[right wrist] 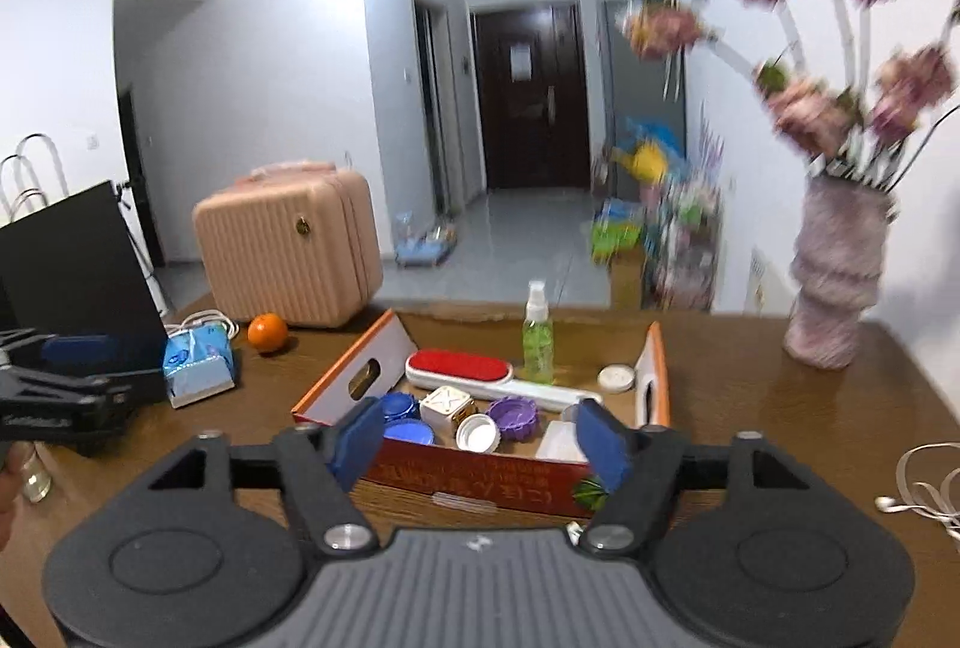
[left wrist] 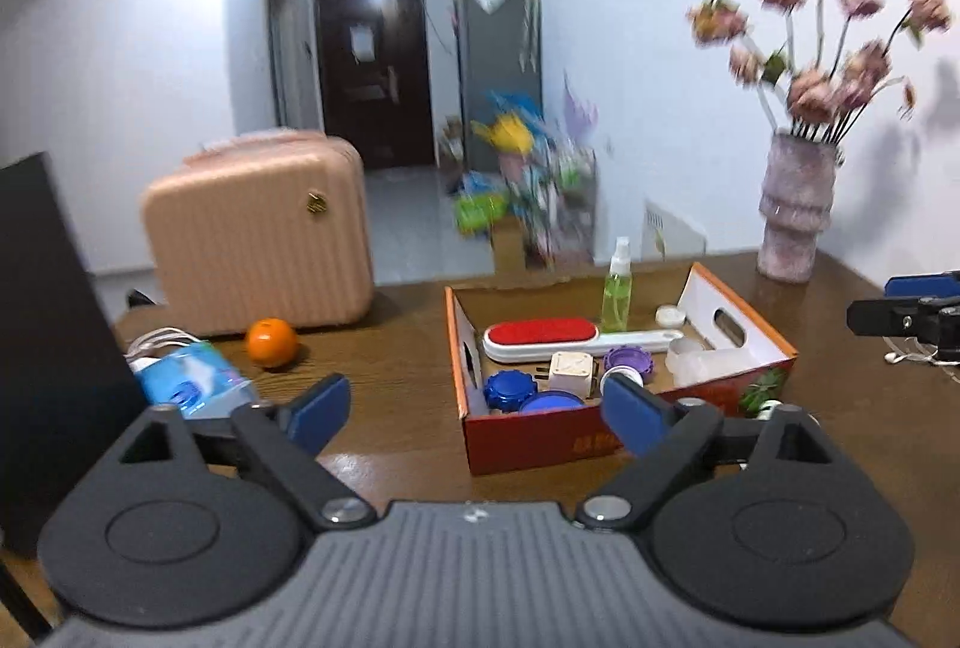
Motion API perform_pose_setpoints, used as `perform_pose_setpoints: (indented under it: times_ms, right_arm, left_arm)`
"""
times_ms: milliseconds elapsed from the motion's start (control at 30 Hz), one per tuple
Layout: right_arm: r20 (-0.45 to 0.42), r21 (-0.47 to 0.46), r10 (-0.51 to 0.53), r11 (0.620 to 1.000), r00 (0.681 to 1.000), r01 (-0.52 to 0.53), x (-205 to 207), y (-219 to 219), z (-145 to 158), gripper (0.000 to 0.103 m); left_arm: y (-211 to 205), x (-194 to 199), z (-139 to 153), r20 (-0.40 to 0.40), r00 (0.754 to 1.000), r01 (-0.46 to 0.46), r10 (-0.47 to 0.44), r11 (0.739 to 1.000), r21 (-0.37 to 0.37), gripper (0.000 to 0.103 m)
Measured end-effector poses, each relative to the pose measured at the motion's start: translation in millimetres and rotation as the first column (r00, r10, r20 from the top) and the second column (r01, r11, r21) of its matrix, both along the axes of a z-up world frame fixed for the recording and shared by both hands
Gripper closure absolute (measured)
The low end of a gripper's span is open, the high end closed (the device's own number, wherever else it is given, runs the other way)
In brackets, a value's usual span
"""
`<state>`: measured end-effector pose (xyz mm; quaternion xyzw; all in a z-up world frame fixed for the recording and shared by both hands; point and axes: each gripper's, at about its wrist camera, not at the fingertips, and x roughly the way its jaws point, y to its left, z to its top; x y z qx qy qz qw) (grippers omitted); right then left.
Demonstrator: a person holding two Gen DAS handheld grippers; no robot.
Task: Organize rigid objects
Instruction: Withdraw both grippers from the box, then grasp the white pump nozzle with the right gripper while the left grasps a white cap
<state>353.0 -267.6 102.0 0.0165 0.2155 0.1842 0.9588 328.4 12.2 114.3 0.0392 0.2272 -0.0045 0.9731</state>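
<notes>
A red cardboard box [left wrist: 540,441] stands open on the brown table. In it lie a white lint brush with a red top [left wrist: 540,339], a green spray bottle [left wrist: 618,297] standing upright, a white cube [left wrist: 570,371], blue caps [left wrist: 509,389] and a purple cap [left wrist: 627,359]. My left gripper [left wrist: 477,414] hovers open in front of the box [right wrist: 480,474], its blue pads wide apart with nothing between them. From the other side of the front wall, my right gripper [right wrist: 480,443] is also open and empty, above the brush [right wrist: 459,369], cube [right wrist: 447,405] and caps [right wrist: 513,417].
A pink suitcase [left wrist: 258,240], an orange [left wrist: 271,342] and a blue tissue pack [left wrist: 192,378] sit left of the box. A vase of flowers [left wrist: 795,216] stands at the back right. A black panel [left wrist: 48,318] is at the left, a white cable [right wrist: 924,480] at the right.
</notes>
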Motion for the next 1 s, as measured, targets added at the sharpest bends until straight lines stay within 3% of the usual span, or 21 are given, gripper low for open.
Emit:
perform_pose_setpoints:
  times_ms: [167, 267, 400, 700, 1000]
  right_arm:
    - [0.080, -0.039, -0.051, 0.998, 0.995, 0.054, -84.0, -4.2, -37.9, 0.025]
    - [0.075, -0.031, -0.035, 0.999, 0.997, 0.037, -133.9, -2.6, -63.9, 0.022]
    - [0.041, -0.020, -0.037, 0.999, 0.998, 0.038, -170.1, 0.6, -91.5, 0.021]
    - [0.005, -0.007, -0.059, 0.998, 0.998, 0.059, -171.0, 1.6, -105.3, 0.021]
    - [-0.080, 0.056, -0.129, 0.989, 0.988, 0.134, -93.9, -8.6, -120.3, 0.023]
  left_arm:
    - [-8.4, -98.9, -37.0, 0.097, 0.995, -0.024, 0.026, 1.000, -0.020, 0.006]
    - [-15.0, -150.1, -65.9, 0.093, 0.996, -0.009, 0.014, 0.999, -0.047, 0.004]
    - [-18.3, -188.1, -95.9, 0.058, 0.998, -0.010, 0.010, 1.000, -0.001, 0.004]
    - [-11.4, -185.2, -99.6, 0.038, 0.998, -0.043, 0.043, 0.999, -0.017, 0.004]
    - [-19.0, -135.6, -112.5, 0.001, 1.000, -0.004, 0.004, 0.999, -0.049, 0.004]
